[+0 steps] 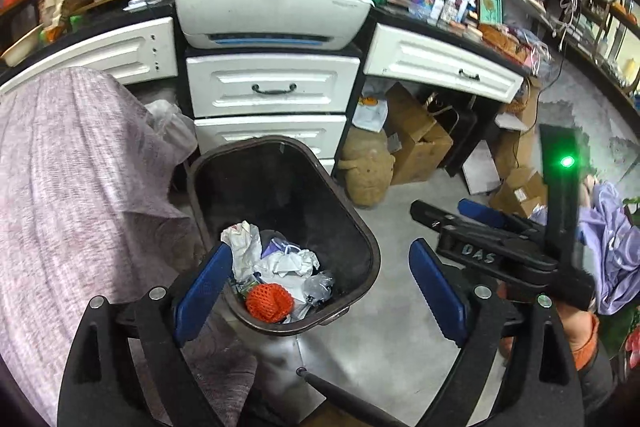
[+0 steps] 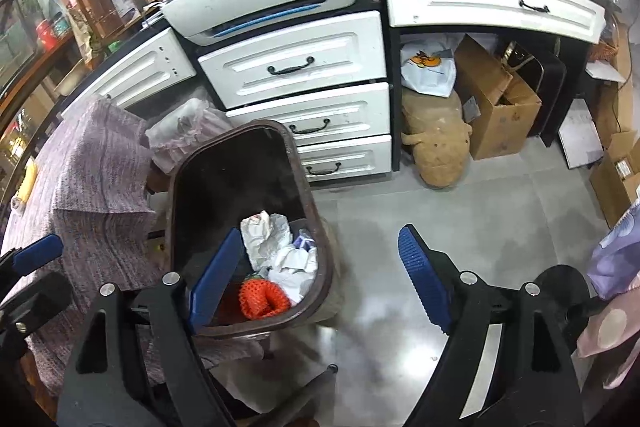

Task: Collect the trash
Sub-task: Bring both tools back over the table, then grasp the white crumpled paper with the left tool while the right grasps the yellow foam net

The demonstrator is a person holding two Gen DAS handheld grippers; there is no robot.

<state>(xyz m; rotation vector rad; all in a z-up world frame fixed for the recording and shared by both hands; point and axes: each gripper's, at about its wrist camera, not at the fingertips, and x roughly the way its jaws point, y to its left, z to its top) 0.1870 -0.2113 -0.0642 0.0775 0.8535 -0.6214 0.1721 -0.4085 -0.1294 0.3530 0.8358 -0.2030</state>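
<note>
A dark brown trash bin (image 1: 362,227) stands on the floor beside the table. It holds crumpled white paper (image 1: 280,259), an orange foam net (image 1: 268,303) and a clear plastic scrap (image 1: 318,287). The bin (image 2: 176,187) also shows in the right wrist view, with the paper (image 2: 280,247) and the orange net (image 2: 262,297) in it. My left gripper (image 1: 320,291) is open and empty, above the bin's near rim. My right gripper (image 2: 320,279) is open and empty, above the bin's right side and the floor. The right gripper also shows in the left wrist view (image 1: 480,223).
A table under a pink-grey cloth (image 1: 72,195) lies to the left. White drawers (image 1: 272,91) and a printer (image 1: 272,15) stand behind the bin. Cardboard boxes (image 2: 496,107) and a tan plush toy (image 2: 436,147) sit under the desk. Grey tile floor (image 2: 460,211) lies to the right.
</note>
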